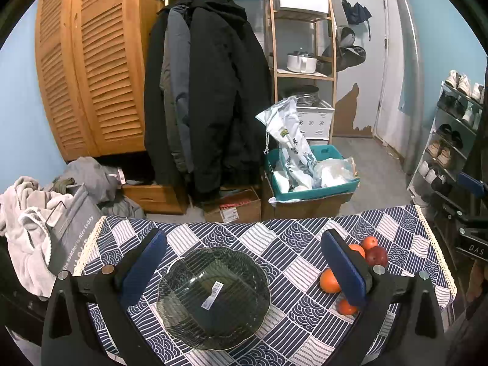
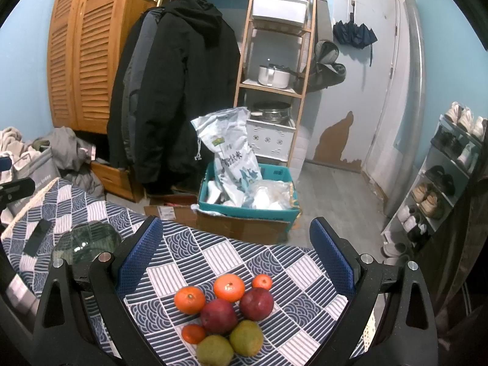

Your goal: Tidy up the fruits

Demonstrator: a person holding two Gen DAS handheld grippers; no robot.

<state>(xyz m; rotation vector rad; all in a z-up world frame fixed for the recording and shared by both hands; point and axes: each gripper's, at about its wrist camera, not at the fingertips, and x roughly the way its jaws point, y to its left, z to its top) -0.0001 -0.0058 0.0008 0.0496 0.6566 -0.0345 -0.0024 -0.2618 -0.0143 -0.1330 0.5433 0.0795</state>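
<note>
A dark green glass plate [image 1: 213,297] with a white sticker sits empty on the patterned tablecloth, between the fingers of my open left gripper [image 1: 244,268]. In the right wrist view a pile of fruit lies below my open right gripper [image 2: 236,259]: several oranges [image 2: 228,287], two red apples [image 2: 256,303] and two green fruits [image 2: 246,337]. The plate [image 2: 88,241] shows at the left there. Part of the pile [image 1: 376,255] shows in the left wrist view behind the right finger. Both grippers are empty.
A black phone [image 2: 38,237] lies on the tablecloth [image 1: 292,238] left of the plate. Beyond the table's far edge are a teal crate of bags [image 2: 247,201], hanging coats [image 1: 207,91], a wooden shelf and a shoe rack [image 2: 442,183] at right.
</note>
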